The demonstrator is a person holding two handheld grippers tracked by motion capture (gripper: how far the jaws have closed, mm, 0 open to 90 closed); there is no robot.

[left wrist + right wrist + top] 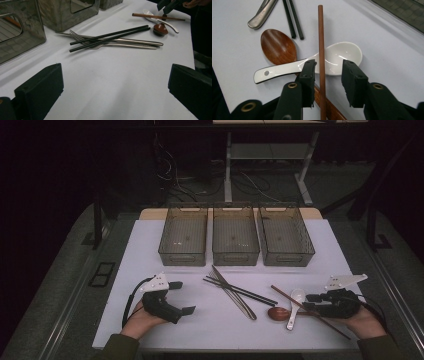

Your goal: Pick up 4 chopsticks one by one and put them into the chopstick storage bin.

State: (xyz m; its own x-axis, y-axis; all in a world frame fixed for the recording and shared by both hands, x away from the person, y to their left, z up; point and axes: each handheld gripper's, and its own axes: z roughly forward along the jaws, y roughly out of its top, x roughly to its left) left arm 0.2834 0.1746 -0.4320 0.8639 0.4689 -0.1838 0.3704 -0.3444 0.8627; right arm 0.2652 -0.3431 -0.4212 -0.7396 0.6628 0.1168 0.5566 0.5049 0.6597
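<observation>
In the right gripper view we see our right gripper (328,75) with its fingers (309,72) partly spread, one on each side of the brown wooden chopstick (321,45). Neither pad presses on the stick yet; a gap shows on its right side, and the left pad stands just beside it. No earlier look is at hand, so we speak only of this stance.

The chopstick lies across the white ceramic spoon (337,57), over the neck where bowl meets handle, so the spoon sits directly under the spot we straddle. The wooden spoon (278,46) lies just beside it, its bowl tucked under the white handle and its own handle running back beneath our jaws. Both crowd the stick from below.

Farther out lie the two black chopsticks (240,290), crossed over the metal fork (82,40) and a metal knife (235,295), near the table's (200,320) middle.

Our left gripper (180,297) rests at the left, well apart from the cutlery, its fingers (42,87) spread wide over bare table.

Beyond everything stand three dark bins (235,237) in a row.
</observation>
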